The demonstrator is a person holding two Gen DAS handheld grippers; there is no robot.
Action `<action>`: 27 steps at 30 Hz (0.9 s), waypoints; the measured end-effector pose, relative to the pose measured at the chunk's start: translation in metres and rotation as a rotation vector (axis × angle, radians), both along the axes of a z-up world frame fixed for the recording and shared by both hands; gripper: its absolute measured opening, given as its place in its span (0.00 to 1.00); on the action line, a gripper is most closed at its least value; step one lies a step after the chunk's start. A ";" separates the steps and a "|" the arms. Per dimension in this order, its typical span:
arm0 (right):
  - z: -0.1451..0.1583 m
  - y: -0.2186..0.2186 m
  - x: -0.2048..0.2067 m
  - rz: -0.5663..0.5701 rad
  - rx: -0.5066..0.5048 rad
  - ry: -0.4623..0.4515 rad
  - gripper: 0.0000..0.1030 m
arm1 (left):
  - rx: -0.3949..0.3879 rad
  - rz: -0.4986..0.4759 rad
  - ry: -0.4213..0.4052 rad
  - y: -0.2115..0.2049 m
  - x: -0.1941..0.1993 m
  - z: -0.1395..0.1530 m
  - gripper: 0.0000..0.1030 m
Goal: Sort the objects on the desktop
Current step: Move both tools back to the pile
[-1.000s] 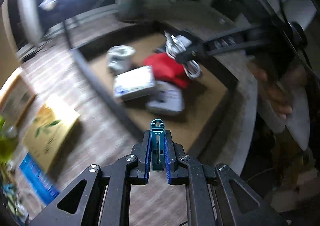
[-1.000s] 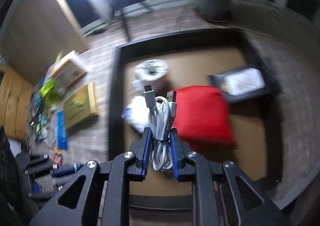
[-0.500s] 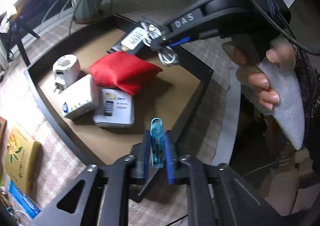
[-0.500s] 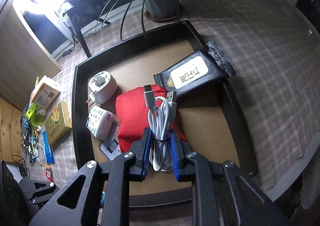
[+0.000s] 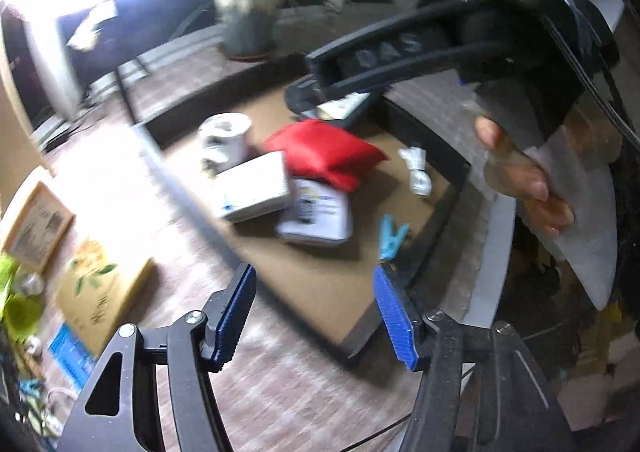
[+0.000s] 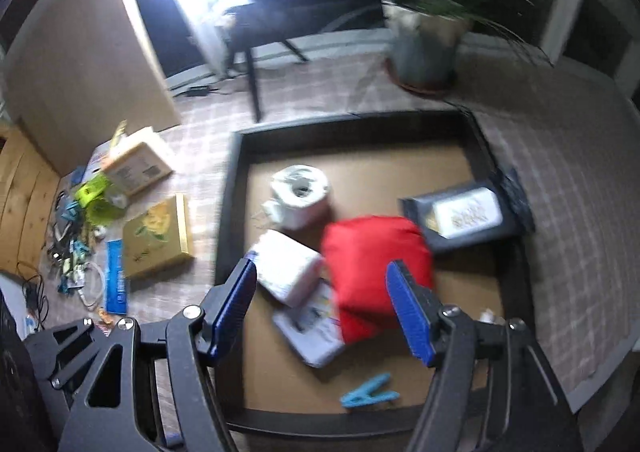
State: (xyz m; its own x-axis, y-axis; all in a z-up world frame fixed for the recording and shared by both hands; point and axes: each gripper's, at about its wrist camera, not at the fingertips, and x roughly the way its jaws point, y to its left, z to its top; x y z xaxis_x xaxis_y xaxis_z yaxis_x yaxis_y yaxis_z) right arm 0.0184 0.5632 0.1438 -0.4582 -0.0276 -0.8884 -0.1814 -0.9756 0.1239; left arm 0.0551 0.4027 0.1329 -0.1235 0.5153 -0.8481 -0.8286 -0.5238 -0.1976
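Desktop clutter is going into the dark tray point(image 6: 230, 211): the blue clothespin point(image 6: 370, 396) and white cable point(image 5: 416, 171) lie on its brown floor. Both the left gripper point(image 5: 314, 316) and right gripper point(image 6: 322, 308) are opening with nothing between their jaws. Next, I'd guess, comes fetching another item from the pile point(image 6: 76, 236) left of the tray.

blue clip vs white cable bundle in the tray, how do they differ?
Colour: the blue clip is light blue, the white cable bundle is white.
Form: the clip is one rigid forked piece, the cable is a coiled bundle.
Place: in the left wrist view the clip lies at the tray's near right rim, the cable farther back, beside the red pouch.
Shared: both lie loose on the tray floor, in neither claw.
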 end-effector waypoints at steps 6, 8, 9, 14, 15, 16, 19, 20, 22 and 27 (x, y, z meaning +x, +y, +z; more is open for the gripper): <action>-0.001 -0.059 -0.032 0.140 -0.009 0.002 0.65 | -0.019 0.167 0.019 -0.068 -0.036 -0.002 0.56; -0.002 -0.078 -0.042 0.186 -0.017 -0.003 0.65 | -0.026 0.235 0.025 -0.094 -0.049 -0.003 0.55; -0.002 -0.088 -0.046 0.209 -0.019 -0.005 0.65 | -0.031 0.272 0.028 -0.108 -0.056 -0.004 0.54; -0.002 -0.146 -0.070 0.338 -0.030 -0.006 0.64 | -0.053 0.430 0.031 -0.175 -0.083 -0.012 0.52; -0.002 -0.156 -0.073 0.358 -0.034 -0.006 0.64 | -0.057 0.463 0.028 -0.188 -0.088 -0.014 0.52; -0.002 -0.171 -0.078 0.388 -0.038 -0.007 0.63 | -0.061 0.493 0.027 -0.202 -0.093 -0.016 0.52; -0.004 -0.208 -0.090 0.467 -0.040 -0.015 0.58 | -0.064 0.605 0.014 -0.251 -0.107 -0.020 0.51; -0.005 -0.219 -0.093 0.492 -0.037 -0.019 0.56 | -0.064 0.641 0.012 -0.267 -0.110 -0.020 0.50; -0.009 -0.244 -0.102 0.540 -0.029 -0.031 0.53 | -0.068 0.694 0.013 -0.293 -0.116 -0.020 0.49; -0.031 -0.292 -0.128 0.622 -0.052 -0.096 0.43 | -0.063 0.860 -0.019 -0.369 -0.132 -0.030 0.44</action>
State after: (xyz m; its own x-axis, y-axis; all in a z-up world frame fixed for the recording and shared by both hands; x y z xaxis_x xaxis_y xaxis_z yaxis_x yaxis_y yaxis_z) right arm -0.1092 0.2708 0.1125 -0.2612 -0.3074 -0.9150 0.4049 -0.8954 0.1852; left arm -0.0772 0.0335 0.1026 -0.4349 0.2005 -0.8779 -0.1355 -0.9784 -0.1563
